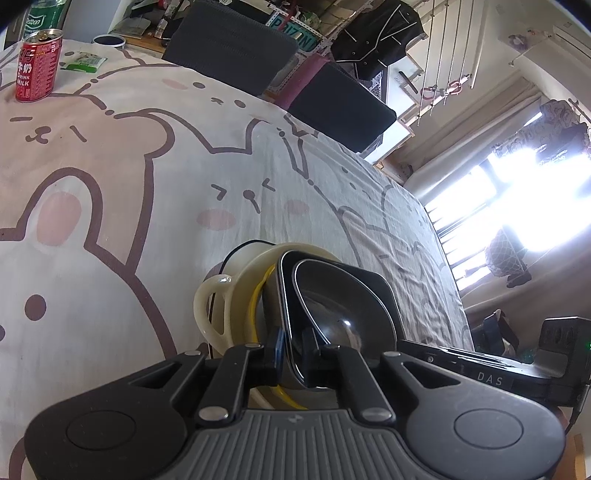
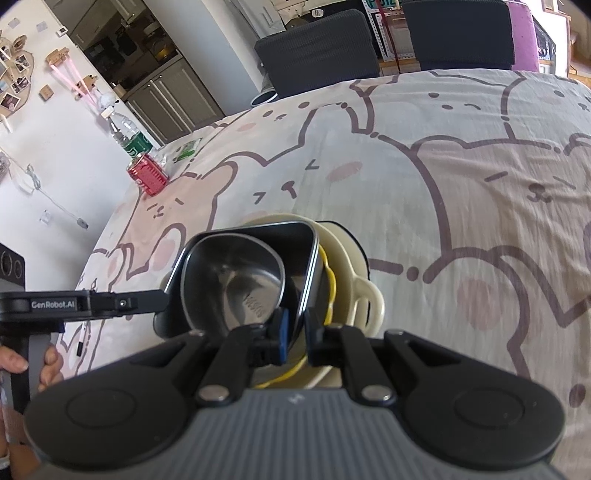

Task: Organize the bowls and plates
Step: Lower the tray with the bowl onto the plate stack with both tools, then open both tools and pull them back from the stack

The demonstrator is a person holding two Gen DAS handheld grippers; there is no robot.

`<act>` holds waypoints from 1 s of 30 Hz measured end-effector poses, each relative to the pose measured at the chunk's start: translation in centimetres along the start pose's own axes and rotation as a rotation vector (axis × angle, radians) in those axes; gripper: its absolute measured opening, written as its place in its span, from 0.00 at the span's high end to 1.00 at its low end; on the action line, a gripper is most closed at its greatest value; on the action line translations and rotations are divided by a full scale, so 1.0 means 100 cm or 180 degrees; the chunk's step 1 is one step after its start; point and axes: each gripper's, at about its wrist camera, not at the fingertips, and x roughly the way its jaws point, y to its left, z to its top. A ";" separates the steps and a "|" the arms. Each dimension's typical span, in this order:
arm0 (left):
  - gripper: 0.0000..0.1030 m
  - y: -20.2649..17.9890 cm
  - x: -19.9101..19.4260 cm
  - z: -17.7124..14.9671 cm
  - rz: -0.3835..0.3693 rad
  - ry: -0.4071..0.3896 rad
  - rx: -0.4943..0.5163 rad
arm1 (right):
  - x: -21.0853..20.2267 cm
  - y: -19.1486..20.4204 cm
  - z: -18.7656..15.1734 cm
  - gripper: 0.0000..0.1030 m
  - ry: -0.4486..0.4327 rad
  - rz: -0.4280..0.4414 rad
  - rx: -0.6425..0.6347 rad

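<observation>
A nested stack stands on the cartoon tablecloth: a small steel bowl [image 1: 343, 314] inside a black square dish [image 1: 373, 291], on a yellow-rimmed bowl [image 1: 255, 310], inside a cream handled bowl [image 1: 218, 306]. My left gripper [image 1: 291, 354] is shut on the near rim of the black square dish. In the right wrist view the same steel bowl [image 2: 240, 280], black dish [image 2: 299, 251] and cream bowl [image 2: 365, 299] show. My right gripper [image 2: 295, 332] is shut on the opposite rim of the black dish. The other gripper's body [image 2: 92, 302] reaches in from the left.
A red milk can [image 1: 37, 66] and a green-labelled bottle [image 1: 44, 16] stand at the table's far corner, next to a green packet [image 1: 83, 61]. Dark chairs [image 1: 229, 44] line the far table edge. A bright window is on the right.
</observation>
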 end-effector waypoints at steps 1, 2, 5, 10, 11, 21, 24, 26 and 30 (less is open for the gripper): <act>0.91 0.000 0.000 0.000 0.0004 0.0001 0.0005 | 0.000 0.000 0.000 0.88 -0.0001 -0.0001 0.0000; 0.91 -0.001 0.000 0.000 0.0008 0.0001 0.0013 | 0.000 0.000 0.000 0.88 0.0002 -0.0003 -0.0007; 0.91 -0.001 -0.001 0.000 0.0014 -0.0002 0.0030 | 0.001 0.002 -0.001 0.88 0.0006 -0.0023 -0.0052; 0.91 -0.002 -0.003 0.000 0.0003 -0.0019 0.0049 | 0.004 0.002 -0.001 0.88 0.0038 -0.0023 -0.0078; 0.91 -0.002 -0.003 0.000 0.0004 -0.0019 0.0051 | 0.004 0.002 -0.001 0.88 0.0046 -0.0026 -0.0083; 0.90 -0.004 0.003 -0.002 0.0066 0.0059 0.0119 | 0.005 0.003 -0.002 0.88 0.0048 -0.0044 -0.0152; 0.90 -0.004 0.002 -0.002 0.0067 0.0061 0.0110 | 0.005 0.002 -0.002 0.88 0.0047 -0.0045 -0.0156; 0.90 -0.005 0.001 -0.002 0.0078 0.0054 0.0127 | 0.005 0.002 -0.002 0.87 0.0043 -0.0036 -0.0127; 0.90 -0.005 -0.002 -0.002 0.0102 0.0023 0.0116 | 0.002 0.002 -0.002 0.85 0.0009 -0.0028 -0.0113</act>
